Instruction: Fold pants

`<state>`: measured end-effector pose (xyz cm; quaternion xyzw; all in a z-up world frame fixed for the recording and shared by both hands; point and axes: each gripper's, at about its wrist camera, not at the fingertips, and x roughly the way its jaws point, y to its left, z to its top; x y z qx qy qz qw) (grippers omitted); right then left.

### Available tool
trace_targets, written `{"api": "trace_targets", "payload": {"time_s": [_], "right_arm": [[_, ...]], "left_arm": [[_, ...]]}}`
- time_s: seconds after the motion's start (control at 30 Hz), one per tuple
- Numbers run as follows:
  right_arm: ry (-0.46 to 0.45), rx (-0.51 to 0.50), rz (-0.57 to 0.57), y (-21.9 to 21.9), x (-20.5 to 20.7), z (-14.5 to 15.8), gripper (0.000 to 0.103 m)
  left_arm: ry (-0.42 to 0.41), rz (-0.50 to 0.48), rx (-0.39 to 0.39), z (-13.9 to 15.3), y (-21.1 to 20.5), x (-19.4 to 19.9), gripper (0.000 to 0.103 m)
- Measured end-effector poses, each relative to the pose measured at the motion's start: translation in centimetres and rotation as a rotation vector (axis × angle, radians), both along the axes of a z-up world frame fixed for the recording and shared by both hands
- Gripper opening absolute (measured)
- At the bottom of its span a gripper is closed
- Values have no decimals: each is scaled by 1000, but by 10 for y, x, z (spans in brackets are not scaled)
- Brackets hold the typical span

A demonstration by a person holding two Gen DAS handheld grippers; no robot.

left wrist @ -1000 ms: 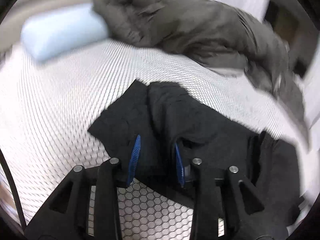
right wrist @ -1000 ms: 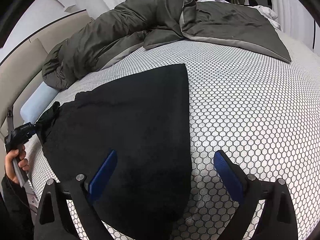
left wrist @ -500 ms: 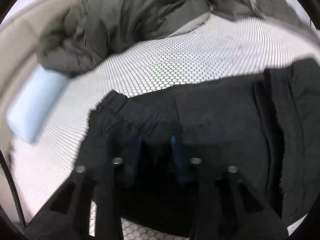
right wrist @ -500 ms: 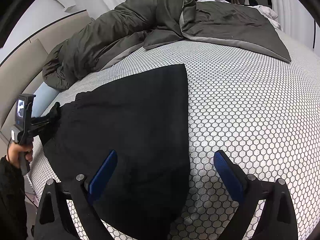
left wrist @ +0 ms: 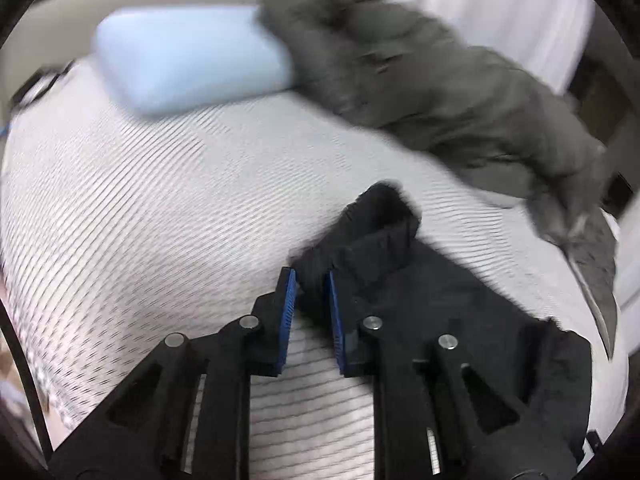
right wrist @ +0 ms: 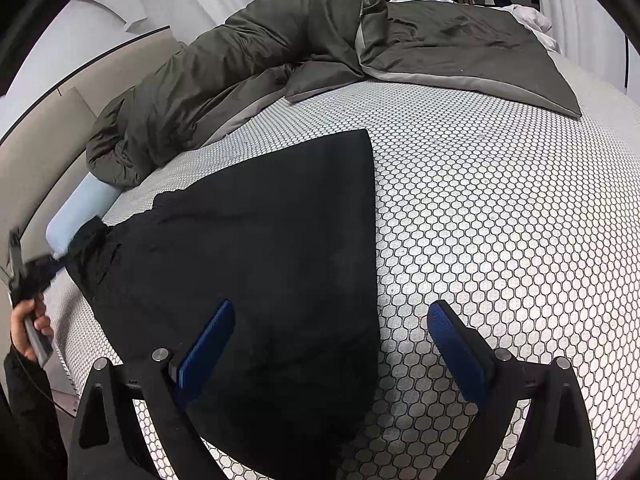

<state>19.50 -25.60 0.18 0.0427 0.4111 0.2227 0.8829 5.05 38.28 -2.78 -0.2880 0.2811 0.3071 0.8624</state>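
Note:
Black pants [right wrist: 260, 248] lie spread on the honeycomb-patterned mattress [right wrist: 500, 220]. In the right wrist view my right gripper [right wrist: 332, 344] hovers open over their near end, the left finger above the fabric, the right finger above bare mattress. My left gripper [left wrist: 310, 286] is shut on a bunched corner of the pants [left wrist: 372, 236] and holds it lifted. It also shows at the far left of the right wrist view [right wrist: 60, 258], gripping the pants' waist end. The left wrist view is motion-blurred.
A dark grey-green duvet [right wrist: 320, 48] is piled along the far side of the bed, also in the left wrist view [left wrist: 440, 80]. A light blue pillow [left wrist: 188, 64] lies by the beige headboard [right wrist: 36, 152]. The mattress edge runs by the person's hand [right wrist: 28, 332].
My left gripper has swung and pulled the held pants corner outward, so the waist end looks stretched and lifted. The right gripper has stayed open and still.

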Motion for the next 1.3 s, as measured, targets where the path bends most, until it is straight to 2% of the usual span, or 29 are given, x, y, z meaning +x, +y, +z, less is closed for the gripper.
{"api": "trace_targets", "payload": {"time_s": [0.07,0.13,0.2,0.23,0.3,0.33,0.37,0.53,0.6,0.67,0.73,0.83,0.93,1.03,1.13,1.23,1.3], "right_arm": [[-1,-1,5,3,0,1,98],[-2,-5,8,5,-1,1,98],[-1,-8,9,6,-1,1,98],[-1,-12,10,7,-1,1,98],[-2,-15,12,9,-1,0,98],[-1,-18,13,10,-1,0,98],[-1,-20,14,10,-1,0,98],[6,-9,27,11,-1,-2,98],[7,-19,27,10,-2,-3,98],[9,-19,26,8,-2,-4,98],[9,-16,20,5,-3,-5,98],[10,-6,6,1,-4,-4,98],[2,12,1,-4,-7,0,98],[-9,28,-3,-9,-12,3,98],[-12,38,-15,-16,-15,4,98],[-9,40,-27,-25,-17,3,98],[-7,38,-38,-32,-19,2,98]], "left_arm": [[27,59,-35,-12,10,-18,13],[-3,66,-75,-17,11,-32,15],[-40,14,-131,-23,5,-36,23],[-64,-29,-176,-26,1,-34,31],[-114,-142,-320,-38,-2,-20,41],[-113,-160,-352,-43,-3,-12,47],[-109,-150,-380,-49,-2,-4,47],[-195,-52,-407,-58,18,24,47],[-223,-30,-418,-59,31,39,37],[-216,-20,-428,-60,34,48,27],[-182,-2,-394,-51,28,54,22],[-167,-13,-276,-23,13,57,19],[-206,-86,-152,28,-26,54,17],[-249,-230,-32,83,-89,57,16],[-278,-384,35,115,-156,61,16],[-290,-583,10,127,-235,78,16],[-274,-705,-32,119,-291,92,17]]}}
